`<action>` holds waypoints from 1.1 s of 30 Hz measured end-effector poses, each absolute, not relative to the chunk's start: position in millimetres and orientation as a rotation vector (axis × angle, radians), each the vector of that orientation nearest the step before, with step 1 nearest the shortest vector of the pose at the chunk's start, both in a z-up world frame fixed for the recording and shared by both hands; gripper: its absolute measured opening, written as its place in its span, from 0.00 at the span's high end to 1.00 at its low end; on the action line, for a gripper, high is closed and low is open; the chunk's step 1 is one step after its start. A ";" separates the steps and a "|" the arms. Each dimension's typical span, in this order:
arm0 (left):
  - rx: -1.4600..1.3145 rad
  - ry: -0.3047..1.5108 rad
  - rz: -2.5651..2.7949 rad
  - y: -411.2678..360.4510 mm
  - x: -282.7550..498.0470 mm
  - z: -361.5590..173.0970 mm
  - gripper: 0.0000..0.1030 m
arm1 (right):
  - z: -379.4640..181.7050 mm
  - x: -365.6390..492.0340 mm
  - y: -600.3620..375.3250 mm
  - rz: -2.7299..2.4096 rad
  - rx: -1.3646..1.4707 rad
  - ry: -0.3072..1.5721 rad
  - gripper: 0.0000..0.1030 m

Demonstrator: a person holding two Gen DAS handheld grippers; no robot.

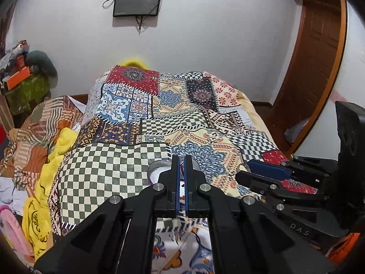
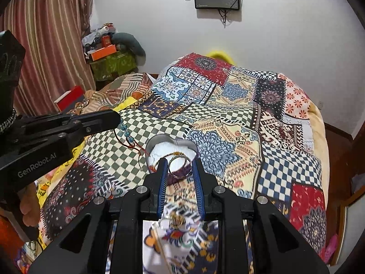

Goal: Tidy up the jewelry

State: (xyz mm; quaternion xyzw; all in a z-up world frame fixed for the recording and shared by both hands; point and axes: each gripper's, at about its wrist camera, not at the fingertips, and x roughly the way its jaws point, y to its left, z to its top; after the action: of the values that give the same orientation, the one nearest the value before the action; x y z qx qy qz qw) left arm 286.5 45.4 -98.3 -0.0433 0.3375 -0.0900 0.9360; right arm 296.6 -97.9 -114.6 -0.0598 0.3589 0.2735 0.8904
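Silver bangle between right gripper fingers

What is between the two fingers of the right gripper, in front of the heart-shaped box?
In the right wrist view, a silver ring sits between the fingers of the right gripper, over the near rim of the heart-shaped box.

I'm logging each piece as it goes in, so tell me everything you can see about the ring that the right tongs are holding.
The ring is a plain, polished silver-looking metal band, fairly wide, with no stone visible. It stands on edge with its opening facing the camera, pinched at its sides between the blue pads of the right tongs. It hangs just above the near rim of the heart-shaped metal box, whose white lining and a thin bracelet show through and behind it. Only the pads appear to touch it.
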 end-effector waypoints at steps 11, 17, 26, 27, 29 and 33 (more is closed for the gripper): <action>-0.147 0.765 -0.208 56.7 332.5 -136.3 0.99 | -141.7 336.9 -82.3 0.601 -0.112 0.838 0.80; -0.141 0.826 -0.237 54.4 347.6 -157.5 0.99 | -156.0 347.2 -72.3 0.656 -0.105 0.906 0.80; -0.094 0.877 -0.217 52.3 357.9 -174.2 0.99 | -168.6 353.7 -59.9 0.673 -0.164 0.932 0.80; -0.095 0.879 -0.210 53.4 358.7 -175.1 0.99 | -169.5 354.9 -59.7 0.672 -0.165 0.934 0.80; -0.091 0.880 -0.197 55.5 360.4 -176.4 0.99 | -171.6 356.2 -59.9 0.665 -0.174 0.929 0.80; -0.085 0.879 -0.184 59.2 360.6 -175.0 0.99 | -174.5 357.0 -59.6 0.667 -0.179 0.927 0.80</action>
State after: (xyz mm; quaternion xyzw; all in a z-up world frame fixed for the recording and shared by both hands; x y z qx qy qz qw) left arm 360.6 59.2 -175.0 -0.0409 0.4248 -0.0889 0.9000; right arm 357.0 -59.6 -174.5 -0.0847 0.4380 0.3151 0.8377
